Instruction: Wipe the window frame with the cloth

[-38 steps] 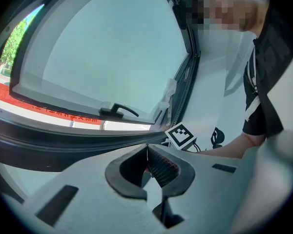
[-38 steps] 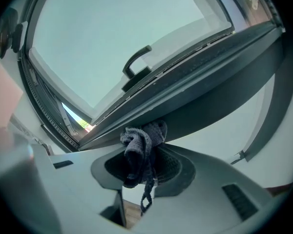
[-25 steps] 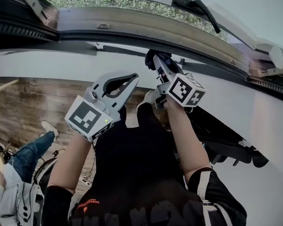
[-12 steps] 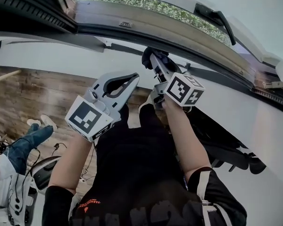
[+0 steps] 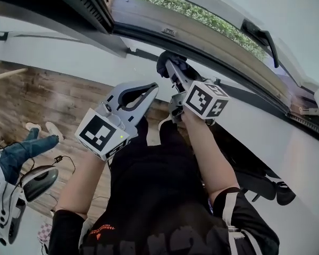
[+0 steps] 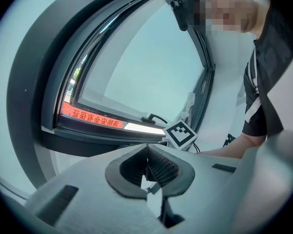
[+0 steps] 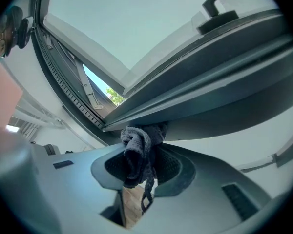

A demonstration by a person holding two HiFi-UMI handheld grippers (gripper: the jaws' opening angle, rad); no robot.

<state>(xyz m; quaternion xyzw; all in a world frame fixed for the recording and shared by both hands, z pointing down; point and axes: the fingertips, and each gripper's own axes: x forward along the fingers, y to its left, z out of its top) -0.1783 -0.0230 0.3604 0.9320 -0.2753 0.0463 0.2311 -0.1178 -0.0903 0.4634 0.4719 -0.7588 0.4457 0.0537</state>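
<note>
Since a second ago the frame (image 5: 202, 39) has slid toward 1 o'clock in the head view, and an iron (image 5: 38, 179) has come in at 8 o'clock. A leg in jeans (image 5: 22, 150) has drawn back toward 9 o'clock. Both grippers sit much where they were.

The right gripper (image 5: 169, 68) reaches up toward 12 o'clock, its jaws pinched on a dark grey cloth (image 5: 165, 61). The cloth is bunched at the tips and pressed to the dark lower edge of the frame. In the right gripper view the cloth (image 7: 136, 147) fills the gap between the pads of the right gripper (image 7: 142, 156); a loose strand hangs toward 6 o'clock and the wad touches the frame (image 7: 200, 96) just above.

The left gripper (image 5: 152, 88) hangs at 9 o'clock of the right one, clear of the frame. In its own view the left gripper (image 6: 147, 150) has its pads closed together with nothing between them. A black handle (image 5: 261, 36) sits on the sash at 2 o'clock. Wood floor (image 5: 53, 97) shows at 9 o'clock.
</note>
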